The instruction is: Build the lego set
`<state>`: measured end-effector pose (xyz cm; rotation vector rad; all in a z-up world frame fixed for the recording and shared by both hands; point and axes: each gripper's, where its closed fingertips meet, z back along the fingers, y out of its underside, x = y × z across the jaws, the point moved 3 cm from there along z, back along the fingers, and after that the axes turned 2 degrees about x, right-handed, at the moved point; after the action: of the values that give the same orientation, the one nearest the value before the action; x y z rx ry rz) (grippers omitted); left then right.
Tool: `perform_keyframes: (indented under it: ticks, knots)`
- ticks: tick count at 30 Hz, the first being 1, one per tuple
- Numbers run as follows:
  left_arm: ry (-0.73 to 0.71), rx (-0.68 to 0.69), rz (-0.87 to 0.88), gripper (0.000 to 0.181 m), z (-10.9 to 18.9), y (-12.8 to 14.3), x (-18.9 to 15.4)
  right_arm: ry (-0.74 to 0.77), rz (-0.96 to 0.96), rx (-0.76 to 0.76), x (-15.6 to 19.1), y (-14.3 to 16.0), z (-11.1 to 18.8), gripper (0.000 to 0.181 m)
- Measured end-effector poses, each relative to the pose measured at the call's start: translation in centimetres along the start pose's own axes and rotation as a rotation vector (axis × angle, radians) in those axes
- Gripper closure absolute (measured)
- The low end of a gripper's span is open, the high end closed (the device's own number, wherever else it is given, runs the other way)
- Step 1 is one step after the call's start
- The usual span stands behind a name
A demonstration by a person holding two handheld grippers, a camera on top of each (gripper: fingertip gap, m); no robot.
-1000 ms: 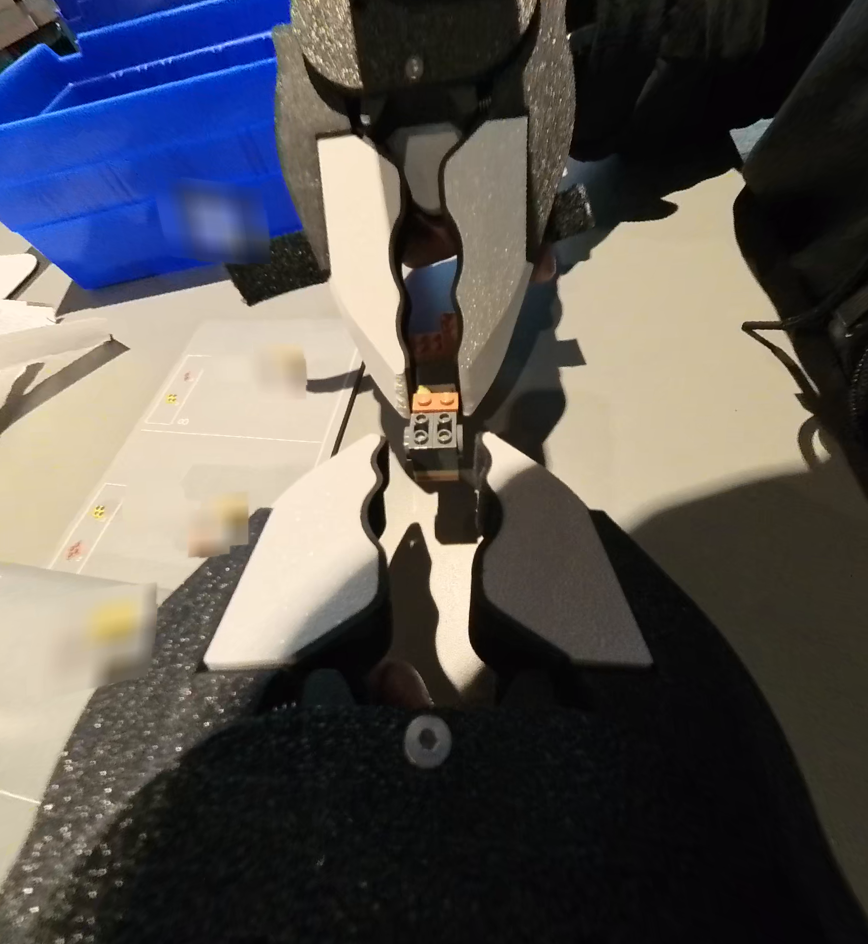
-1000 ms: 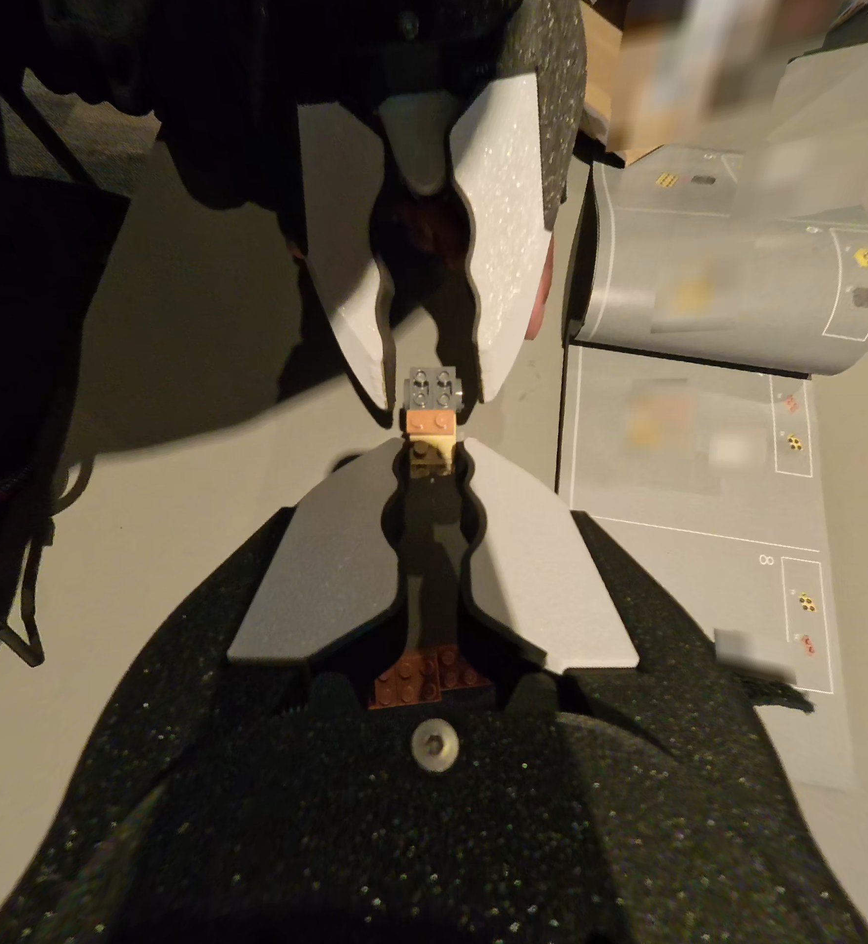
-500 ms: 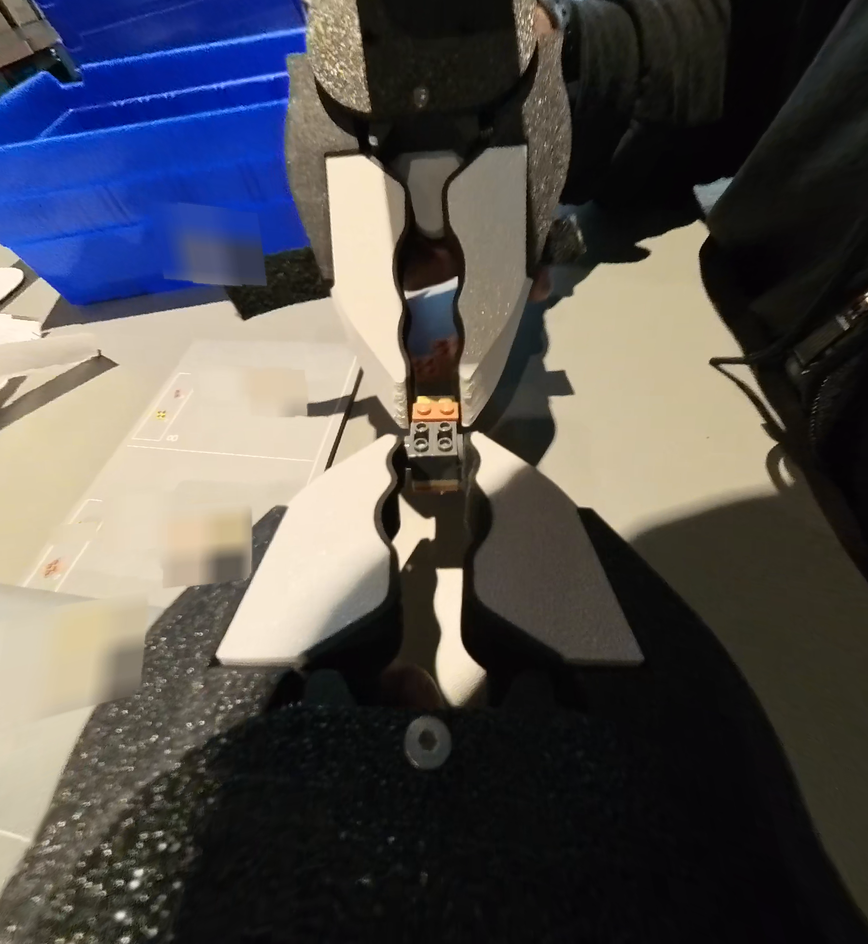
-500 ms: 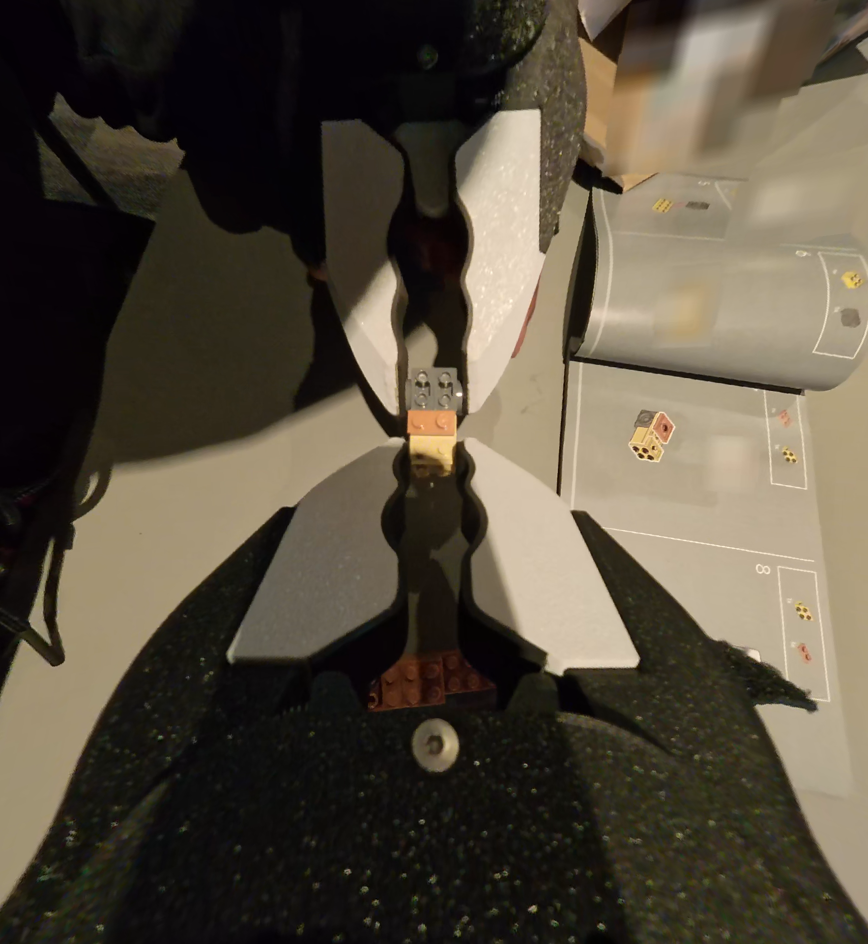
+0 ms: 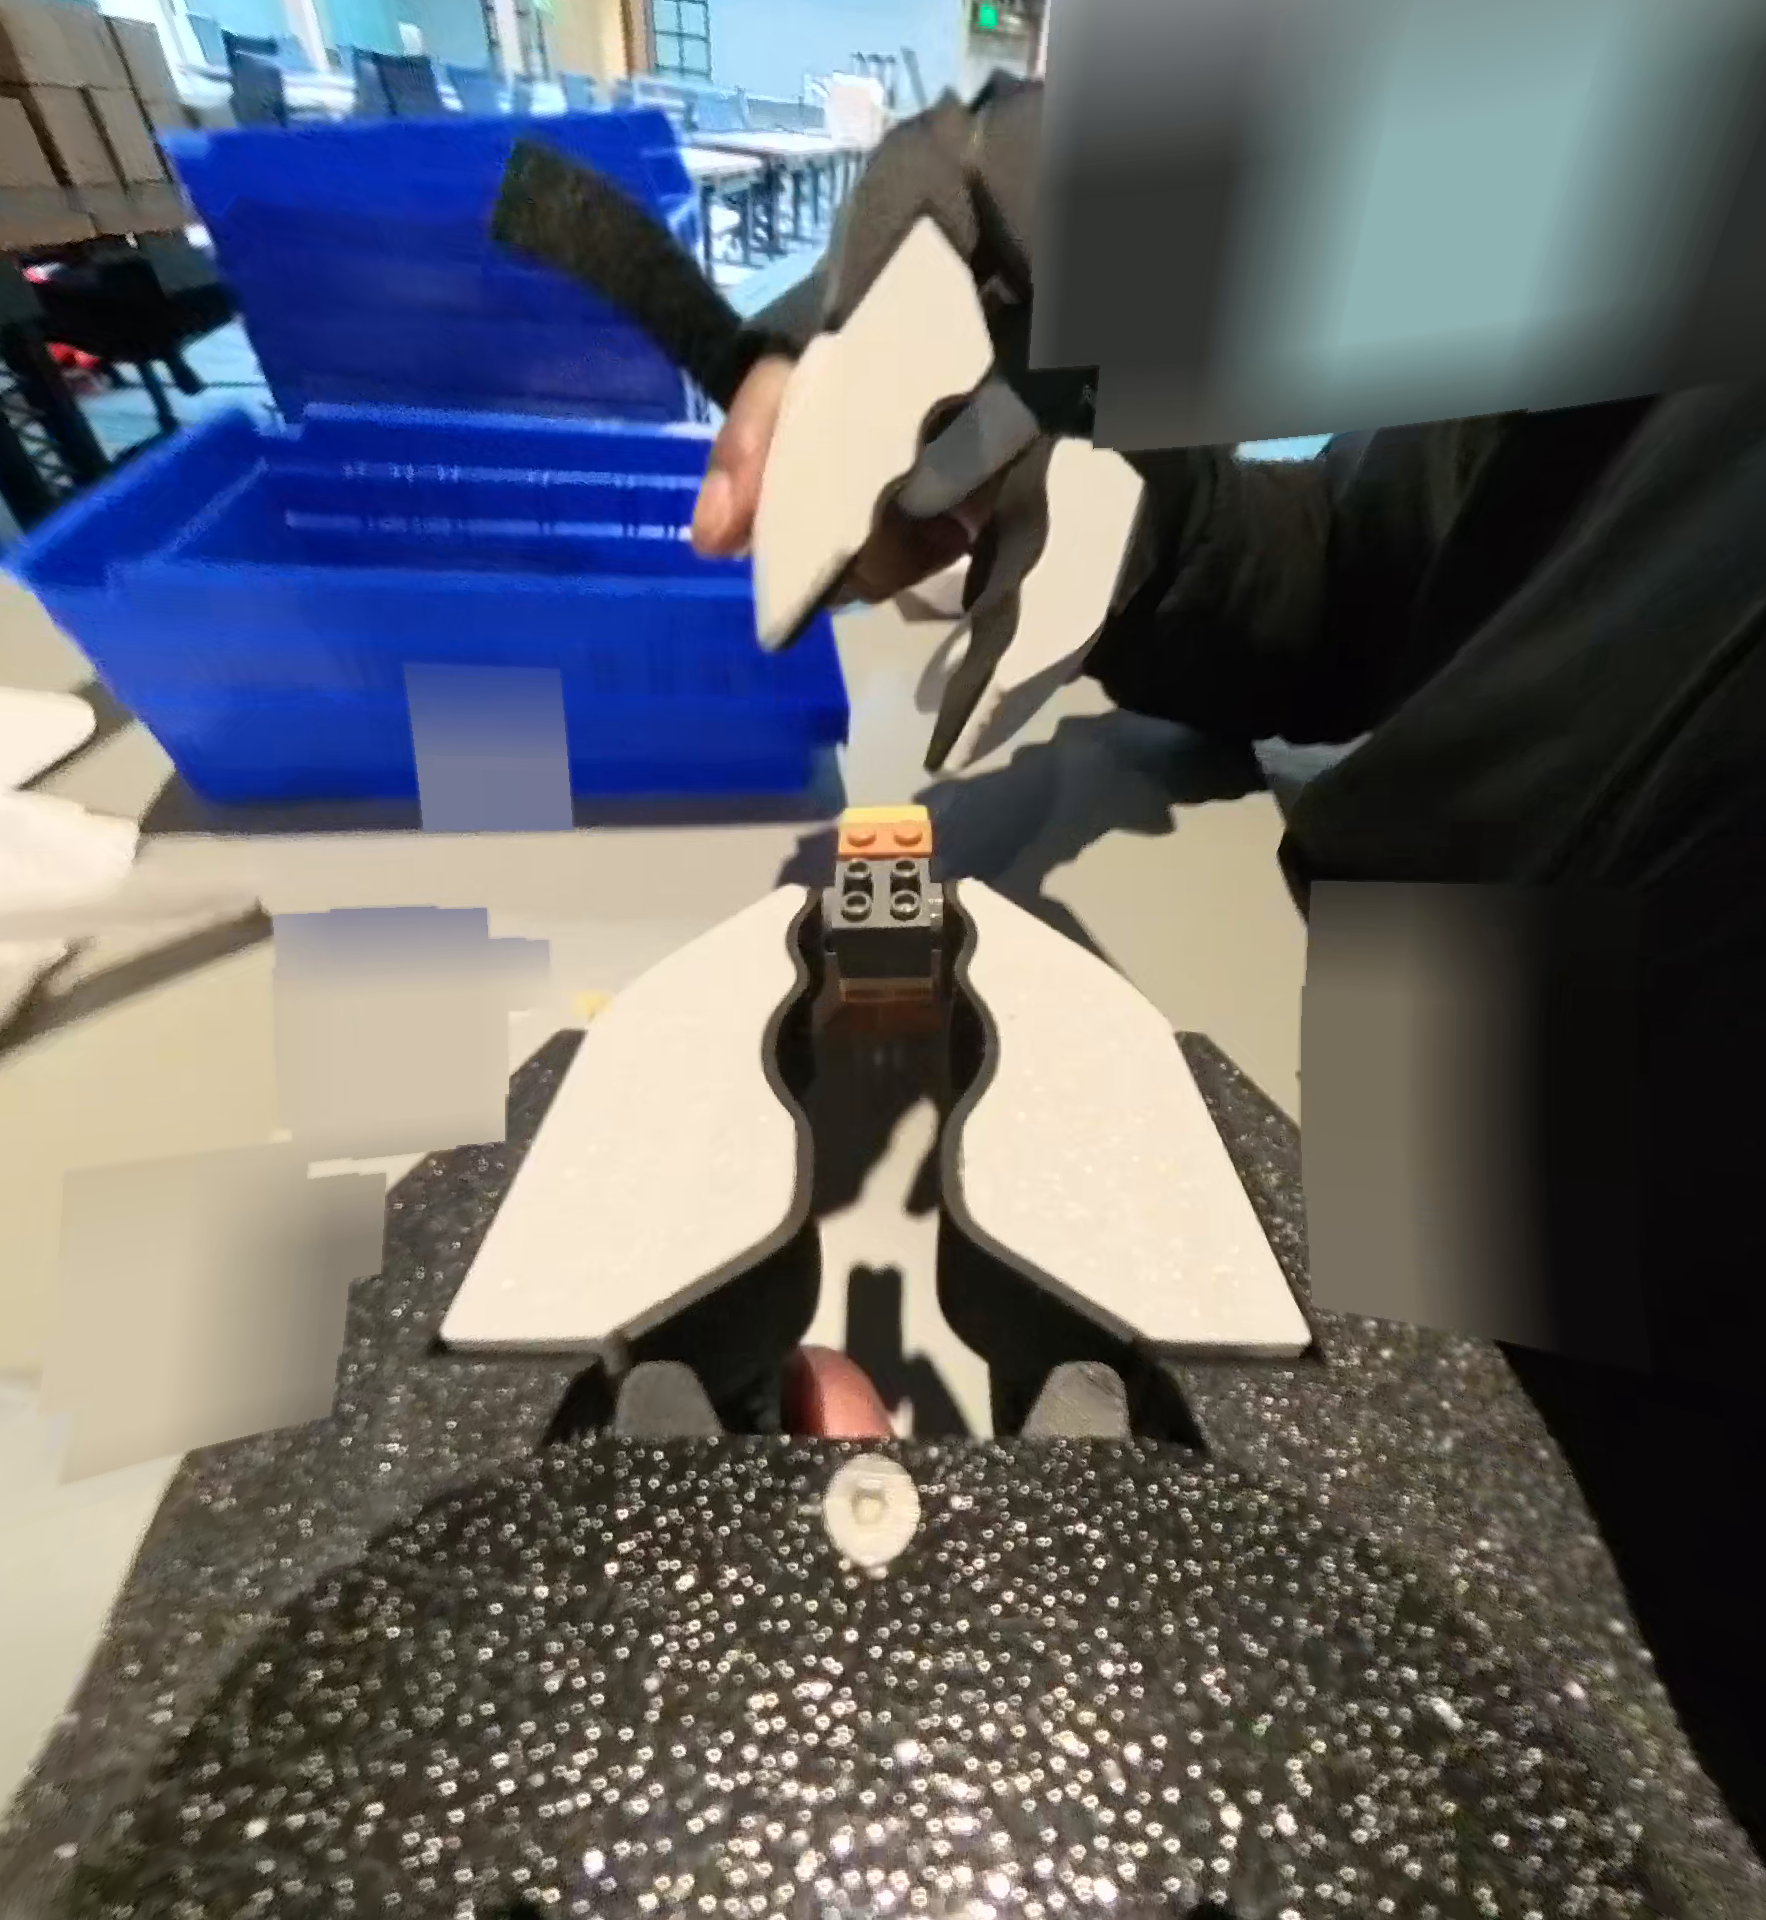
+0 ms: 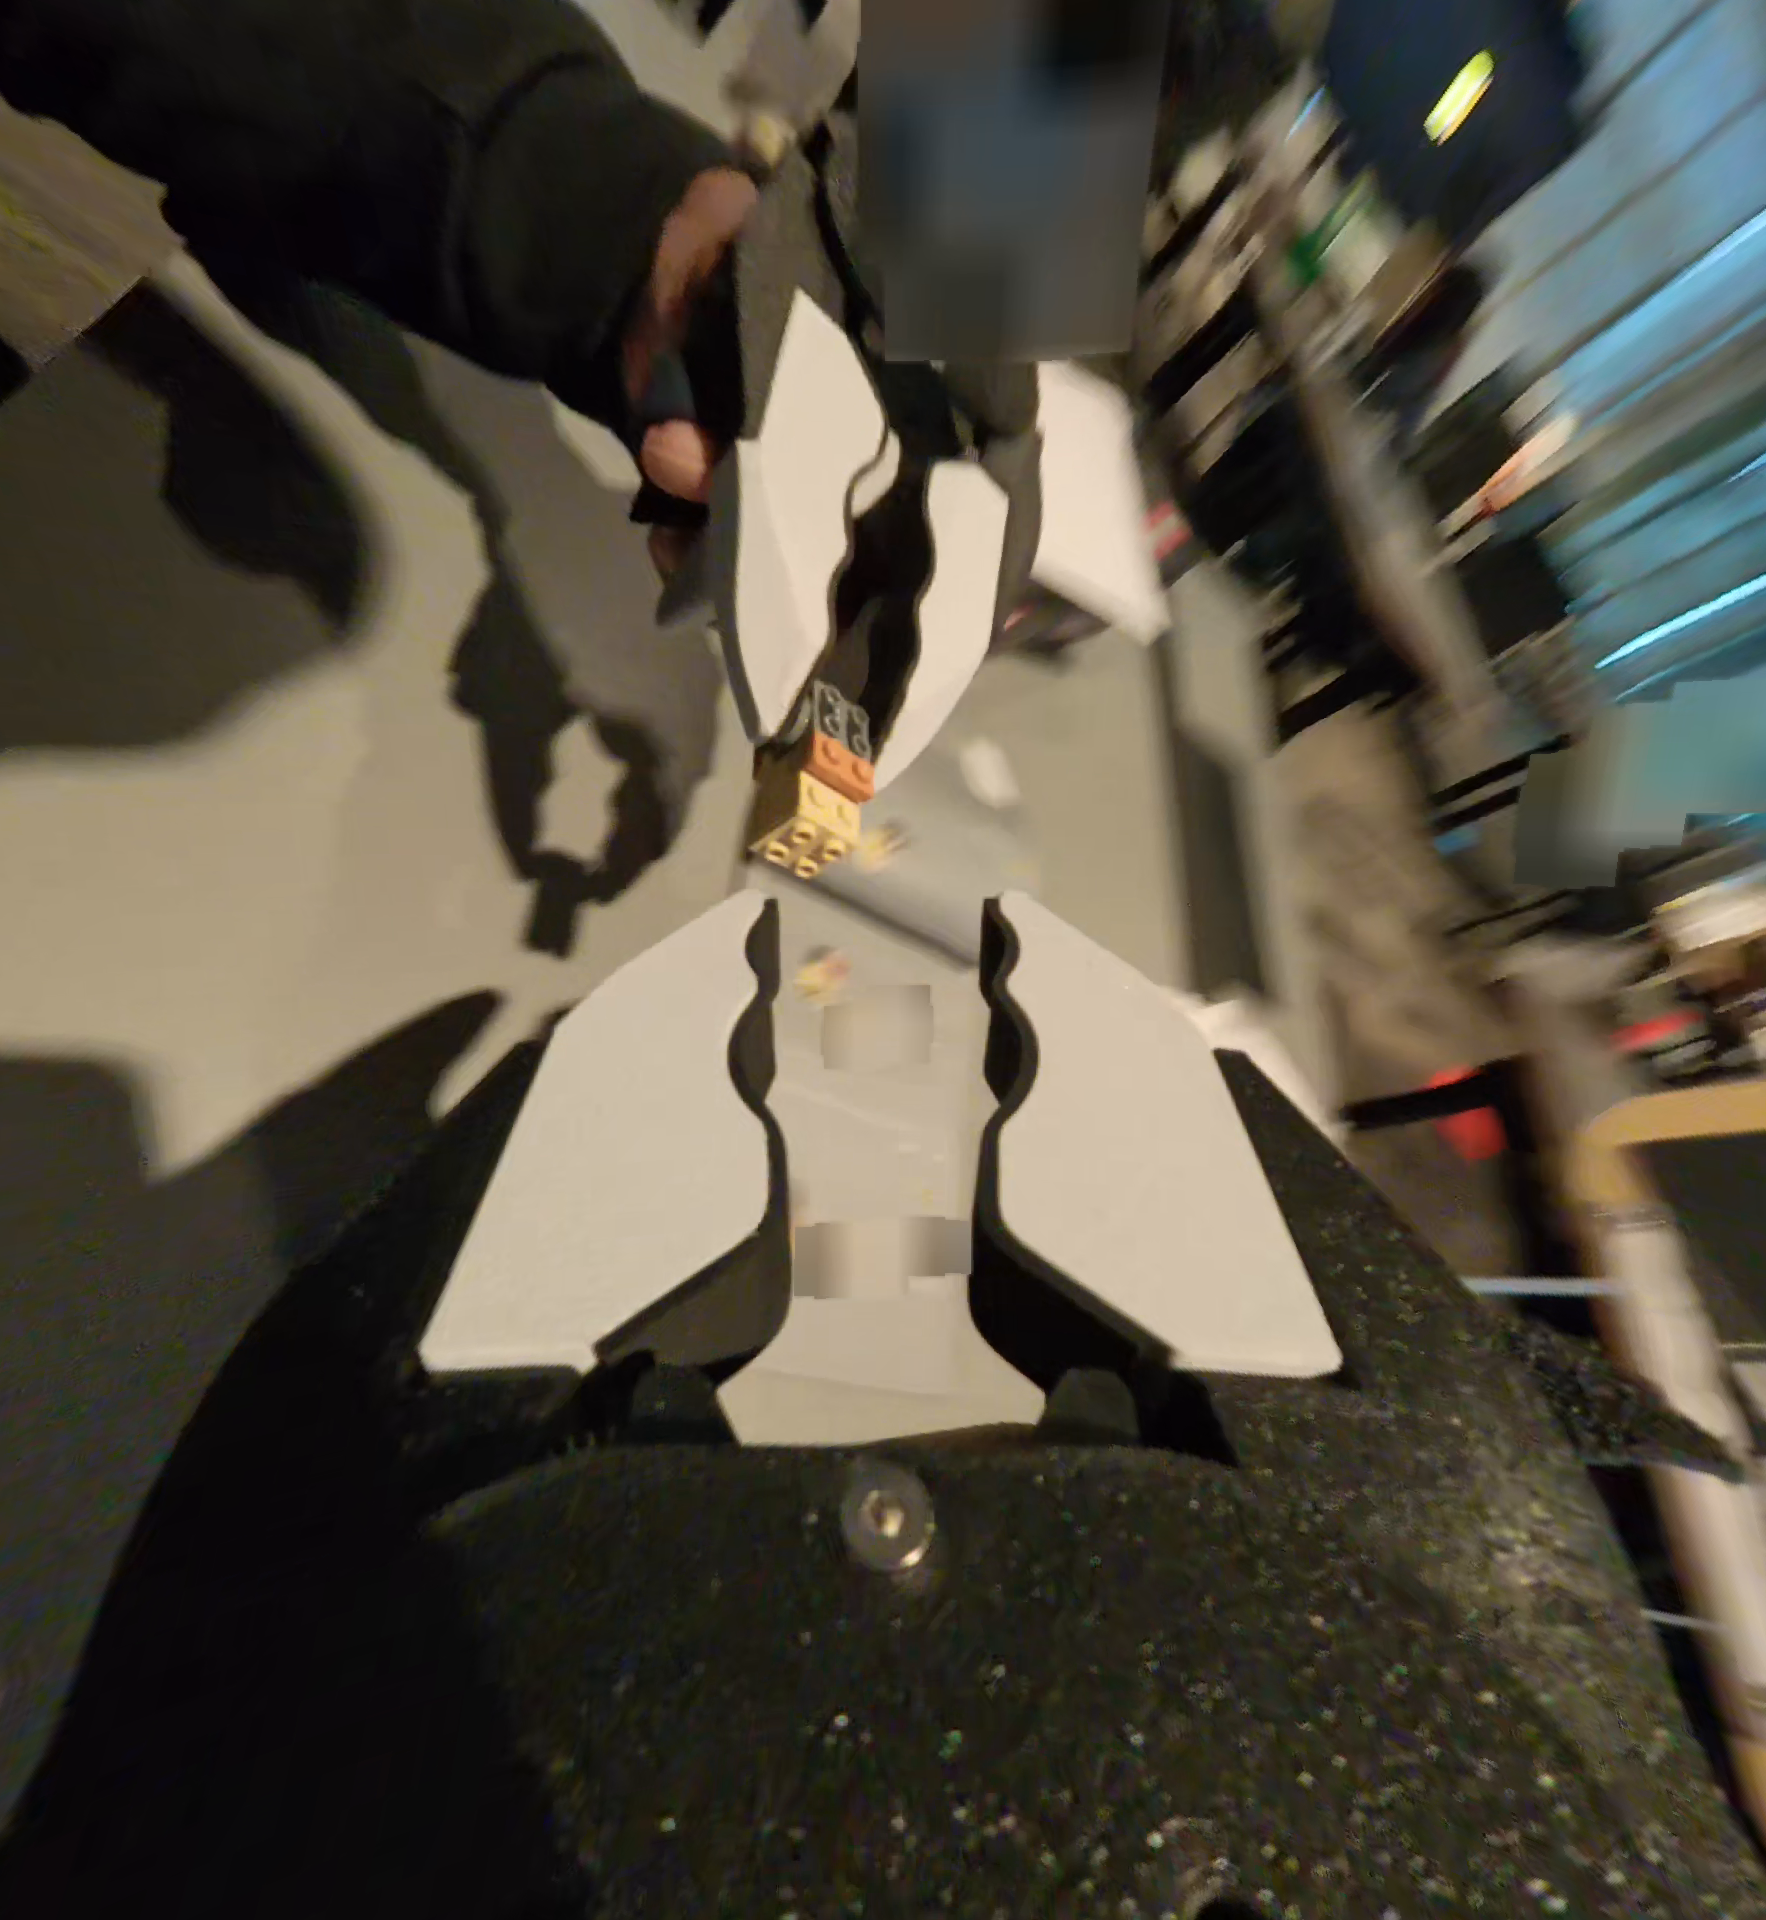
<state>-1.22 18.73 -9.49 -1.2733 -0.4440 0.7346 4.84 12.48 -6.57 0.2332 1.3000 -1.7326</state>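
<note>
- Holding the small lego stack (image 5: 885, 883) tight, my left gripper (image 5: 879, 914) had its two fingers closed on the dark grey brick.
- An orange piece (image 5: 886, 831) sat at the far end of the stack, sticking out past my fingertips.
- From my right wrist view, I saw a tan brick (image 6: 808, 823) at the free end of that same stack.
- My right gripper (image 6: 877, 914) was wide open and held nothing.
- It was just near the stack but not touching it.
- In my left wrist view, the right gripper (image 5: 889, 665) was up high and tilted, far behind the stack, with a hand (image 5: 744, 468) around it.
- Blue bins (image 5: 422, 582) stood on the grey table (image 5: 650, 852), far to the left.
- My right wrist view was very blurry on its right side.
</note>
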Motion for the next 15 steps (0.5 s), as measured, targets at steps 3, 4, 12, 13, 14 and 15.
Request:
perform_keyframes:
  ticks: [3,4,12,13,14,15]
  knots:
    - [0.037,0.01,0.003,0.16,-0.2,-3.8,-0.4,0.056,0.081,-0.076,-1.5,-1.7,2.9,0.146]
    - [0.051,0.005,0.011,0.16,-0.3,-5.2,-0.5,0.058,0.096,-0.093,-1.8,-2.1,3.8,0.146]
    - [0.151,0.009,0.029,0.16,-3.6,-11.3,-2.0,0.203,0.265,-0.254,-2.4,-5.0,9.3,0.145]
    - [0.169,0.008,0.038,0.16,-4.0,-11.6,-2.2,0.22,0.284,-0.251,-2.4,-5.0,9.4,0.145]
    - [0.183,0.002,0.044,0.16,-4.2,-11.9,-2.4,0.239,0.307,-0.24,-2.5,-4.9,9.5,0.144]
    - [0.196,-0.003,0.046,0.16,-4.4,-12.2,-2.5,0.256,0.326,-0.229,-2.6,-4.9,9.6,0.143]
